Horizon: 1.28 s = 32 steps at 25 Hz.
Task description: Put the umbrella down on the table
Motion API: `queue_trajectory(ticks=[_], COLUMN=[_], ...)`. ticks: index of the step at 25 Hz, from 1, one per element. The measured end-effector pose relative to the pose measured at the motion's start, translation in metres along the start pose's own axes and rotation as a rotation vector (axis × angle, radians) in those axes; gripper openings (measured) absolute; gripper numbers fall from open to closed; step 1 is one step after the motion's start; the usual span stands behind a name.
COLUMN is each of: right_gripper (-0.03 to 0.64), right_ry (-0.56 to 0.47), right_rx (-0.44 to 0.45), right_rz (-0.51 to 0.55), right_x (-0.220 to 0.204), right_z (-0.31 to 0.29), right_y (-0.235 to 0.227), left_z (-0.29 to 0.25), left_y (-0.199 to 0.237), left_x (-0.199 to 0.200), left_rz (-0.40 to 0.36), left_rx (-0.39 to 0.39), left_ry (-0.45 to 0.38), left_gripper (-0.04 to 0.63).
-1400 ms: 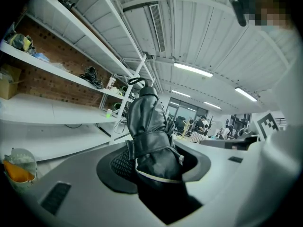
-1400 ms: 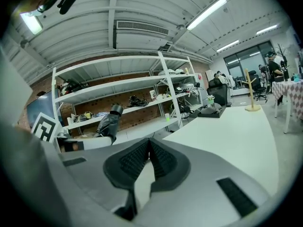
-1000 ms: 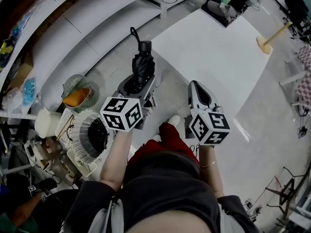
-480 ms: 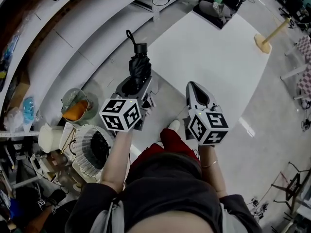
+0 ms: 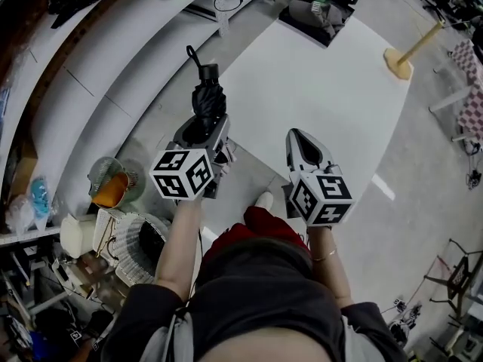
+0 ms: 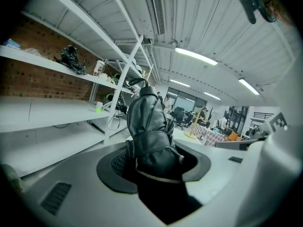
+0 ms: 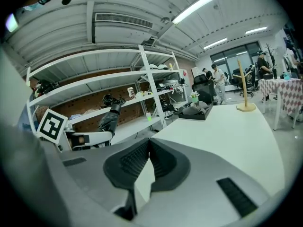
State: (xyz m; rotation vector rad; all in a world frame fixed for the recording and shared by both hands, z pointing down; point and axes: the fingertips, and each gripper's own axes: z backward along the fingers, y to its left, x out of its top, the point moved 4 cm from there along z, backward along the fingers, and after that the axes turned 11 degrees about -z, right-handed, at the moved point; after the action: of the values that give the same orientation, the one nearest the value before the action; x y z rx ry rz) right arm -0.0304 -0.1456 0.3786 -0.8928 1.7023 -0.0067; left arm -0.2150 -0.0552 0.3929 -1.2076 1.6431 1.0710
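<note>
Umbrella: the black folded umbrella (image 5: 205, 96) is up in the air. It sticks out forward and a bit up from the left gripper, with its small loop at the far end. It touches no surface.
Left gripper: the left gripper (image 5: 204, 130) has its jaws closed on the fat lower part of the umbrella. The left gripper view shows the dark cloth squeezed between the two pads.
Right gripper: the right gripper (image 5: 298, 136) has its jaws shut together with nothing in them. It hangs beside the left one, a little apart from it.
Surface: the big white surface (image 5: 332, 89) lies ahead. Most of it is bare. A wooden stand (image 5: 400, 60) and a dark tray (image 5: 313, 13) sit at the far end.
Where the umbrella is now: from above, it seems to be over the grey floor, just beside the near left edge of the surface, not over it yet.
Done: the umbrella is picked up and carried close to the surface.
Left to do: bring it over the white top, lower it until it lies flat, then open the left jaws and let go.
</note>
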Motion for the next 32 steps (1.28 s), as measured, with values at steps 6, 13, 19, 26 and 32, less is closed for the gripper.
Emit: queue_trajectory(ticks=[6,13,19,26,32], right_gripper=[0.018,0.018,0.018,0.018,0.018], right_ry=[-0.012,-0.035,-0.058,-0.082,-0.092], right_rx=[-0.024,-0.063,-0.134,-0.211,-0.268], right_rz=[-0.023,-0.058,-0.084,-0.120,-0.154], right_x=[0.019,0.028,0.037,0.043,0.040], right_z=[-0.016,-0.029,-0.047,-0.075,-0.091], right_y=[-0.026,-0.038,-0.043,-0.039,-0.040], left_z=[-0.039,-0.074,-0.110,-0.144,-0.167], left_y=[-0.002,-0.004,0.007,0.022,0.035], left_x=[0.012,0.026,0.034,0.039,0.039], left_rz=[-0.017,-0.073,-0.095,-0.127,-0.147], left_rx=[-0.017,-0.087,-0.165,-0.266,-0.319], left_ry=[0.017,0.045,0.077,0.118,0.153], left_gripper=[0.212,0.212,0.212,0.212,0.212])
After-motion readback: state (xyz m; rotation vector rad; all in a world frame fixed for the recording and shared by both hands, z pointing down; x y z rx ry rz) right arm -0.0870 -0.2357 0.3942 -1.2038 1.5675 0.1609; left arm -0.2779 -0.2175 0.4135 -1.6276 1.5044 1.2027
